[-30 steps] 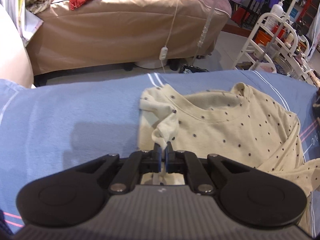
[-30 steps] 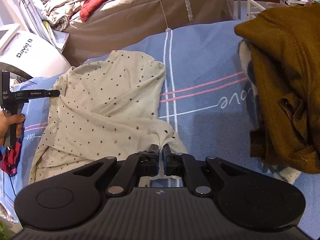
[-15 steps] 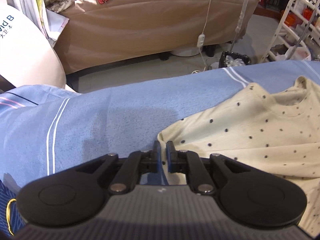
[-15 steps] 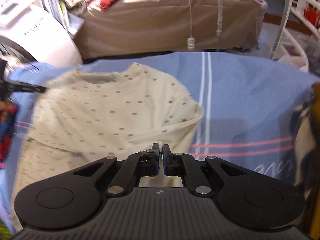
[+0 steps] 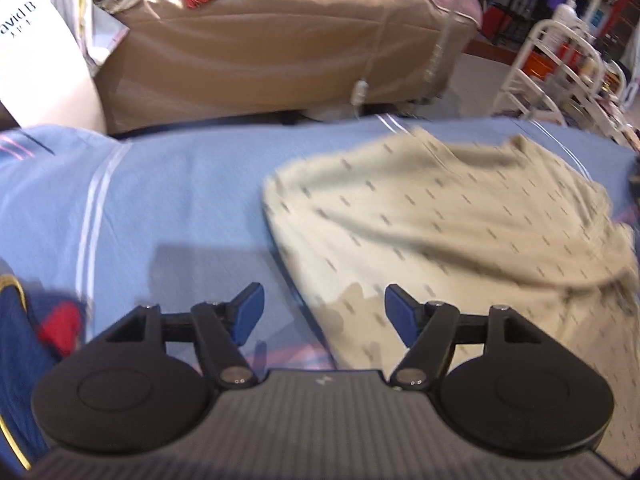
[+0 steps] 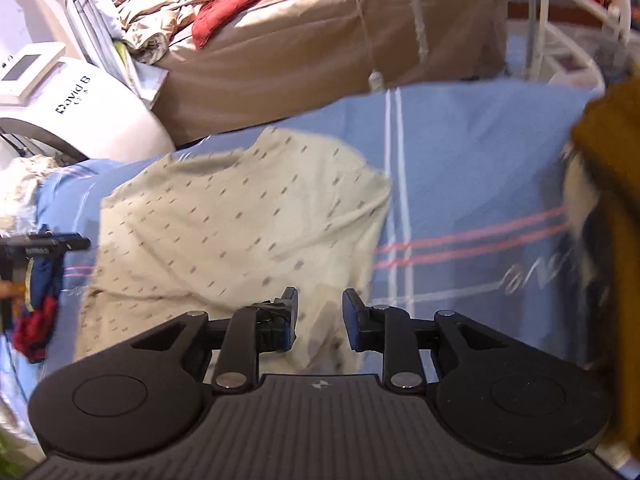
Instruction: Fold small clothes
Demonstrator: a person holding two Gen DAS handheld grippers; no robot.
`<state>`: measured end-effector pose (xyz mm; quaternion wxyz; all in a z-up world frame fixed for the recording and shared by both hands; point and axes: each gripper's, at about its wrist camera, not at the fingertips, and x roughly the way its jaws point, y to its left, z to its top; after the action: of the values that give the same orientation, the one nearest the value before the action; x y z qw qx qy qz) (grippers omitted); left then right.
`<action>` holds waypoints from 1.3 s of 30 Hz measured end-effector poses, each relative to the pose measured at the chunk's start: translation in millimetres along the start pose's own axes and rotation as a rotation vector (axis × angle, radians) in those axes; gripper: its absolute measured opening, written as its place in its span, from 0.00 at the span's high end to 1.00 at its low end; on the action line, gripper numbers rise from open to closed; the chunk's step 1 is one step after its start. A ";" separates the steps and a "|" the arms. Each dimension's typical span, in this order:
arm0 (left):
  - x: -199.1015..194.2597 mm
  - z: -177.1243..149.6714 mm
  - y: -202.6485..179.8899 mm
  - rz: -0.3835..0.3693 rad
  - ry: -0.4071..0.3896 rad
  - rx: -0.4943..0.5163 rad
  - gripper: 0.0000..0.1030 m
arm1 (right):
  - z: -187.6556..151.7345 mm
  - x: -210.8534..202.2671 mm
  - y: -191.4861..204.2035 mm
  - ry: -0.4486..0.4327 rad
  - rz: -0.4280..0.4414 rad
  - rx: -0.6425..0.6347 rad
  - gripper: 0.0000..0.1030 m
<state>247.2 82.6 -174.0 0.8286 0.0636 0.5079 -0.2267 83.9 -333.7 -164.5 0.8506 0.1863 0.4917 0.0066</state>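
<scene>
Brown garment (image 6: 608, 208) and left gripper (image 6: 44, 242), right view only

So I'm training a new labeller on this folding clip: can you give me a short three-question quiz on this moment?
1. True or false: the left gripper has its jaws shut on the shirt.
2. What lies at the right edge of the sheet in the right wrist view? A) brown garment B) white towel C) black bag
3. Fill in: the shirt is cream with small dark ____.

Key
1. False: both the left and the right gripper have jaws that are opening, and no cloth is pinched.
2. A, the brown garment.
3. dots
</scene>
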 end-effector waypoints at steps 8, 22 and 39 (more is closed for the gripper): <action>14.7 -51.2 -33.5 0.052 0.065 0.064 0.39 | -27.4 27.5 20.9 0.052 0.003 -0.016 0.59; 13.5 -39.3 14.7 0.120 0.057 -0.176 0.92 | -24.5 6.5 7.6 0.063 -0.006 -0.045 0.95; -20.8 -34.9 -21.0 0.246 0.004 -0.017 0.59 | 27.4 51.8 10.2 0.030 0.006 -0.099 0.45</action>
<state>201.7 82.1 -169.8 0.8495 0.1189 0.5000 -0.1187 135.4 -322.7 -192.2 0.8512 0.1454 0.5030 0.0365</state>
